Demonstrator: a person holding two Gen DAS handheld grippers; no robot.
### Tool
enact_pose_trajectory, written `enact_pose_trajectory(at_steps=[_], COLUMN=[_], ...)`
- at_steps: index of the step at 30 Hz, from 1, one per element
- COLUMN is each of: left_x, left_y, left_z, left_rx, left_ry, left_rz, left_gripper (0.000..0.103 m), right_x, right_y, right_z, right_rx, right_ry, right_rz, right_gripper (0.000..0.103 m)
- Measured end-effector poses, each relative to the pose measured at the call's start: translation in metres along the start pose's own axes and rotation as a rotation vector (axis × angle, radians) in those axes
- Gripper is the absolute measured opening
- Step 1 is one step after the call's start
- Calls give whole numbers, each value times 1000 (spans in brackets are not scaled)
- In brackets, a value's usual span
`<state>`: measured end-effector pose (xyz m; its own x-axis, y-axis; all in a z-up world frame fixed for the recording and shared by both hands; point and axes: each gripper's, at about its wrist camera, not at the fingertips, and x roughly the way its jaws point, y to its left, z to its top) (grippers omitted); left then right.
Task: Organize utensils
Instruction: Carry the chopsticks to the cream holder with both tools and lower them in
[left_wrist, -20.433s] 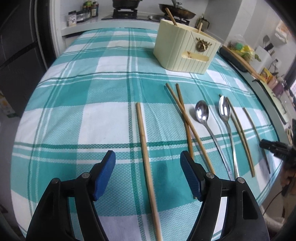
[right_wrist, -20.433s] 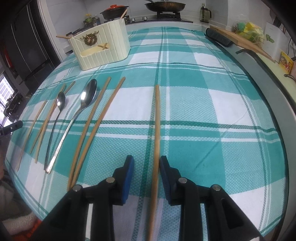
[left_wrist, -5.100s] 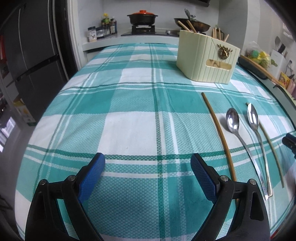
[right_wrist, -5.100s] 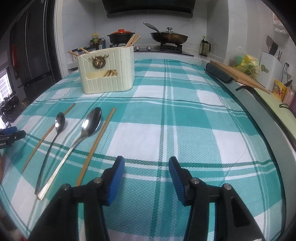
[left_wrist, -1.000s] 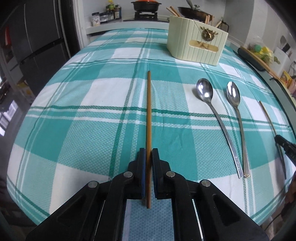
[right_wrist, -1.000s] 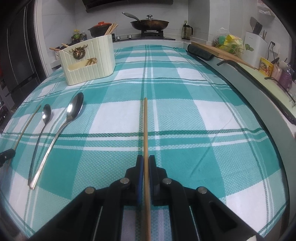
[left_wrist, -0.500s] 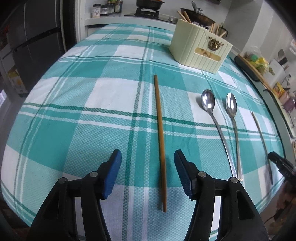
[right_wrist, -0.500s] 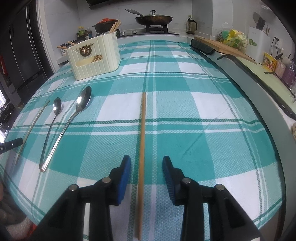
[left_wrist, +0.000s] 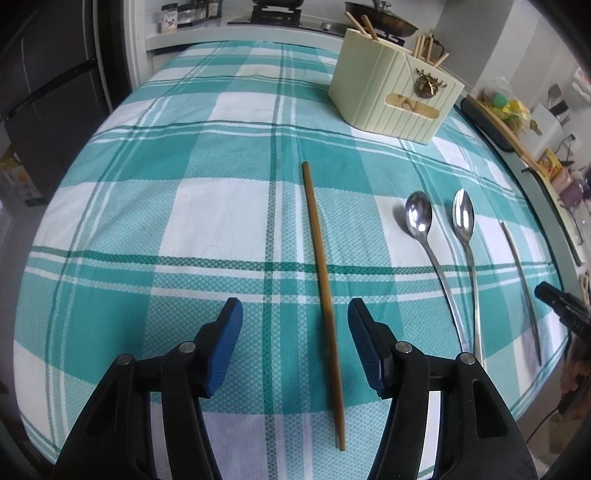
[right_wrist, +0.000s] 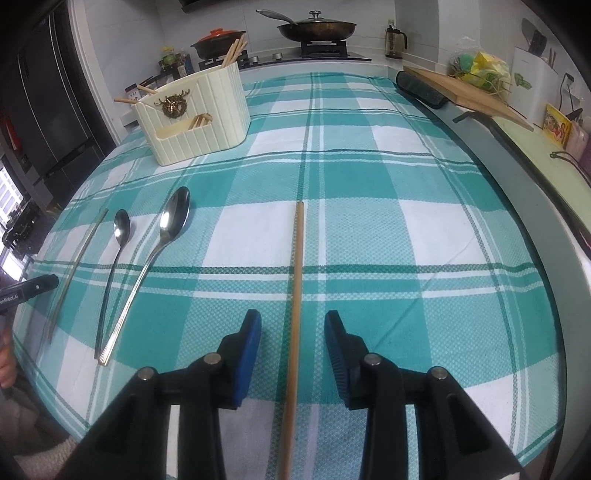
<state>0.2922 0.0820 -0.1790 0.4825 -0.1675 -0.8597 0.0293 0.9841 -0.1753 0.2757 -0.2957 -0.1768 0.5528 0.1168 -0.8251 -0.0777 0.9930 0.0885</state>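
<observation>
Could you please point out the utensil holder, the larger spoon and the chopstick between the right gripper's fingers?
utensil holder (right_wrist: 207, 122): right wrist view, on its ribbed front wall.
larger spoon (right_wrist: 176, 214): right wrist view, on its bowl.
chopstick (right_wrist: 297, 273): right wrist view, on its mid-shaft.

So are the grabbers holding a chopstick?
No. Both the left gripper and right gripper are open, each around a chopstick lying on the cloth.
</observation>
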Motion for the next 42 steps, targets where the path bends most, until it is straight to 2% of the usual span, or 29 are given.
enact_pose_trajectory(at_steps=[6, 11, 15, 21, 23, 24, 25, 26, 27, 28, 29, 32, 35, 42], left_x=[14, 33, 51, 64, 68, 69, 70, 70, 71, 71, 71, 68, 47, -44], left_y=[-3, -13, -17, -22, -25, -27, -29, -31, -32, -32, -32, -28, -26, -30], left_z=[24, 46, 57, 76, 82, 84, 85, 87, 87, 88, 89, 91, 93, 97], left_rx=[49, 104, 131, 147, 150, 156, 162, 167, 169, 168, 158, 118, 82, 83], left_ry=[39, 75, 119, 135, 139, 141, 139, 135, 130, 123, 122, 102, 36, -153], left_rz=[1, 29, 52, 80, 91, 95, 101, 104, 108, 104, 84, 71, 45, -9], left_gripper=[62, 62, 60, 59, 54, 48, 42, 37, 29, 14, 6, 4, 4, 4], right_x=[12, 23, 35, 56, 64, 67, 70, 73, 75, 77, 78, 78, 68, -2], right_y=[-3, -9, -3, 5, 5, 6, 6, 7, 7, 6, 5, 0, -7, -7], right_z=[10, 20, 28, 49, 60, 65, 69, 73, 77, 80, 82, 84, 88, 103], right_rx=[-20, -21, -76, -129, -126, -126, -126, -130, -132, -128, -121, -89, -35, 18], right_ry=[44, 81, 102, 107, 107, 108, 106, 105, 104, 104, 103, 98, 69, -87], right_rz=[-6, -5, -15, -50, -50, -54, -56, -63, -67, -73, -80, -58, -23, 70], right_gripper=[36, 36, 36, 36, 36, 35, 32, 24, 15, 11, 7, 6, 6, 6])
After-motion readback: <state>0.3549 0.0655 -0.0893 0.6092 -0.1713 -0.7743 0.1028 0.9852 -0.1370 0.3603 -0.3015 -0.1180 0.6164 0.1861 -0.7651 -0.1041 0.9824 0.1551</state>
